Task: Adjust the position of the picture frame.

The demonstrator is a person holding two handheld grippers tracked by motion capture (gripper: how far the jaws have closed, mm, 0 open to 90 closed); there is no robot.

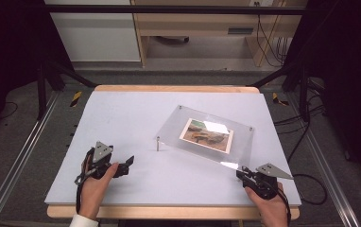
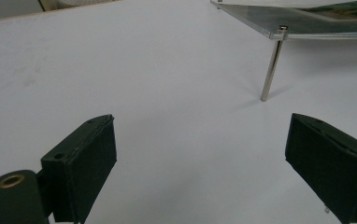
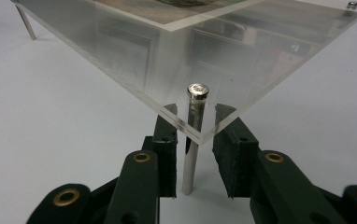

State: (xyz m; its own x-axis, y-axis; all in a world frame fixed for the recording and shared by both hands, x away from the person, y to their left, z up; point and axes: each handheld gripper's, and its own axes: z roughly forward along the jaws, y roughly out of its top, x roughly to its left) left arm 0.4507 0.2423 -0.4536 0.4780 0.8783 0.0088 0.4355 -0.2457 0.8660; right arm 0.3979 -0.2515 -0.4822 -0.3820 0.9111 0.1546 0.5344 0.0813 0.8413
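- High view: I see a pale grey table (image 1: pixel 169 175) on a wooden board, with dark floor and a light cabinet behind it. The clear acrylic frame (image 1: pixel 207 135) stands right of centre on thin metal legs (image 1: pixel 158 144), with a photo (image 1: pixel 207 134) inside it. I judge the frame stiff, smooth and slippery, easy to scratch or crack, and not heavy. My left gripper (image 1: pixel 122 165) lies at the lower left, well apart from the frame. My right gripper (image 1: pixel 244 174) is at the lower right, at the near corner of the frame.
- Left gripper view: The two black jaws stand wide open over bare table and hold nothing. One leg (image 2: pixel 271 70) and a frame corner (image 2: pixel 279 30) are at the upper right.
- Right gripper view: The corner leg (image 3: pixel 193 140) stands between my pads (image 3: pixel 167 149). The jaws are narrow but not pressing, as I see a small gap on each side. I would take hold at this leg or at the plate edge, not on the flat face.
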